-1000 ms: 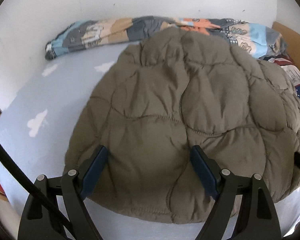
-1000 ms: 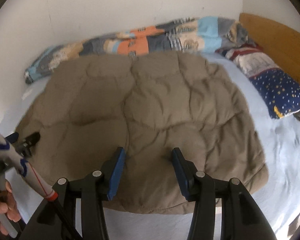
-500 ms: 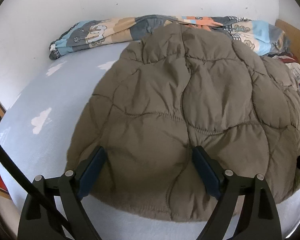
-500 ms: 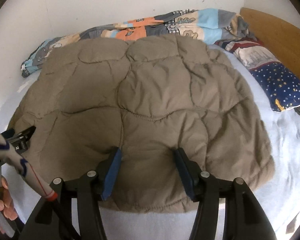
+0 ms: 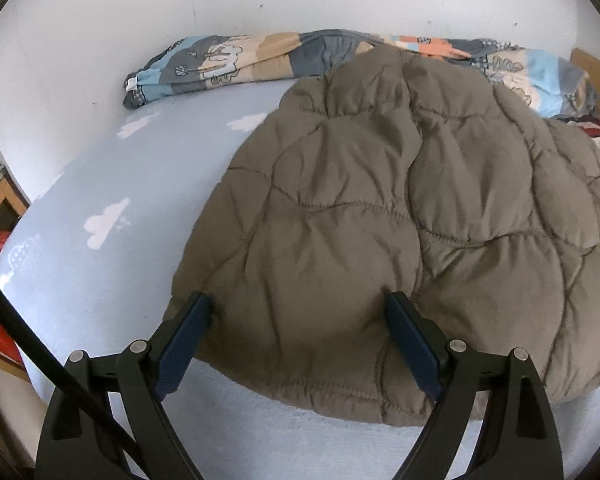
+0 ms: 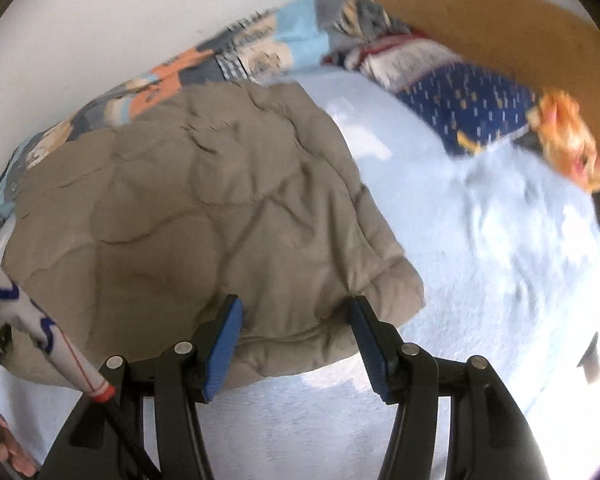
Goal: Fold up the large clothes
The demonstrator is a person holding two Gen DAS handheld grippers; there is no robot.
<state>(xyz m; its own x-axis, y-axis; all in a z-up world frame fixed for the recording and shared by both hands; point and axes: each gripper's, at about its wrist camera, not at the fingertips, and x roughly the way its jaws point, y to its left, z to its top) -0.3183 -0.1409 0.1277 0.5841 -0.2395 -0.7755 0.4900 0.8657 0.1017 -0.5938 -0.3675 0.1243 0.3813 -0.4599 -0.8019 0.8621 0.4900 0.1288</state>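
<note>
Brown quilted jacket (image 5: 400,220) lies flat on the bed (image 5: 100,280), against the patterned duvet (image 5: 228,60). Left tool (image 5: 300,320) gapes wide over its near hem; right tool (image 6: 296,320), jaws just widened, straddles the corner, neither gripping, likely lining up a fold.

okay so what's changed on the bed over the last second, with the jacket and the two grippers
The right gripper swung toward the brown quilted jacket's right corner, jaws opening slightly, nothing gripped. The left gripper hardly moved, open over the near hem. The jacket stays flat on the light blue sheet.
</note>
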